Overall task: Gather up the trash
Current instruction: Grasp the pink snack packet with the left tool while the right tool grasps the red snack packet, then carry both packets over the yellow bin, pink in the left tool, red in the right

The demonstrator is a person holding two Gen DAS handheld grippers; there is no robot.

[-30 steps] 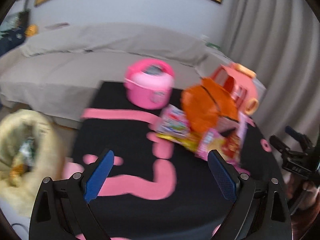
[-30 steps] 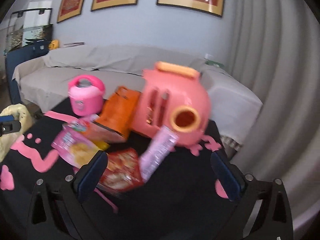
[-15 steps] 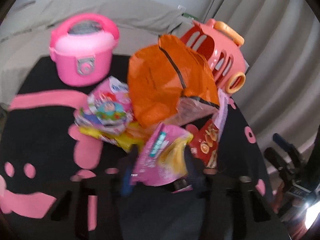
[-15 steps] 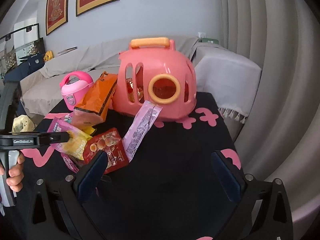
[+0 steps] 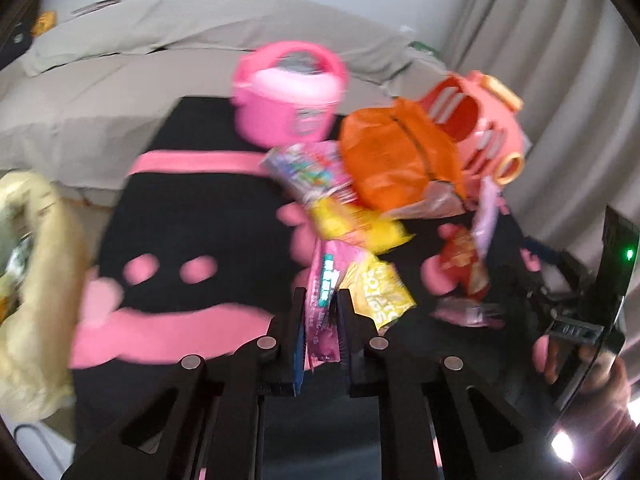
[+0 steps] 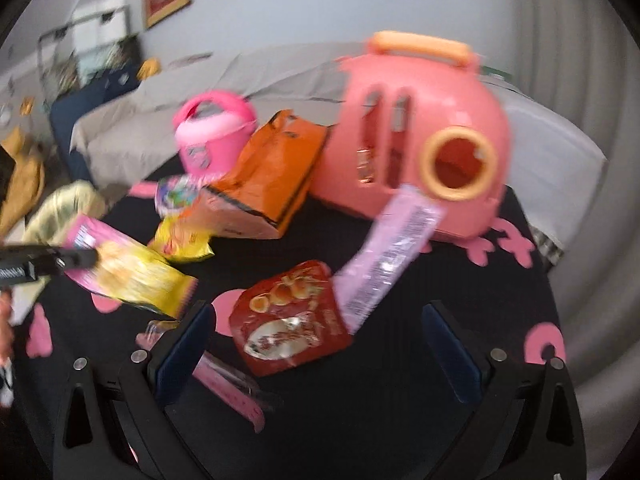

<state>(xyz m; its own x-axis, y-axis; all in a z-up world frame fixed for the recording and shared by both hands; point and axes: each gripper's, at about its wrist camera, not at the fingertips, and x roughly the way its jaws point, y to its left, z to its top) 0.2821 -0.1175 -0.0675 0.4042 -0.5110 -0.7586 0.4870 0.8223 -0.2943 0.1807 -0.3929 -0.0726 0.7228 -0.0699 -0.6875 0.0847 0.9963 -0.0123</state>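
My left hand-held gripper [image 5: 321, 320] is closing, its jaws pinching the near edge of the pink-and-yellow snack packet [image 5: 352, 292], near middle of the black bench [image 5: 200, 216]. It looks light, crinkly and slippery, so a hold on the flat sealed edge suits it. My right hand-held gripper [image 6: 316, 344] stands wide open over the red wrapper [image 6: 288, 320]. The yellow sack [image 5: 36, 280] waits at far left.
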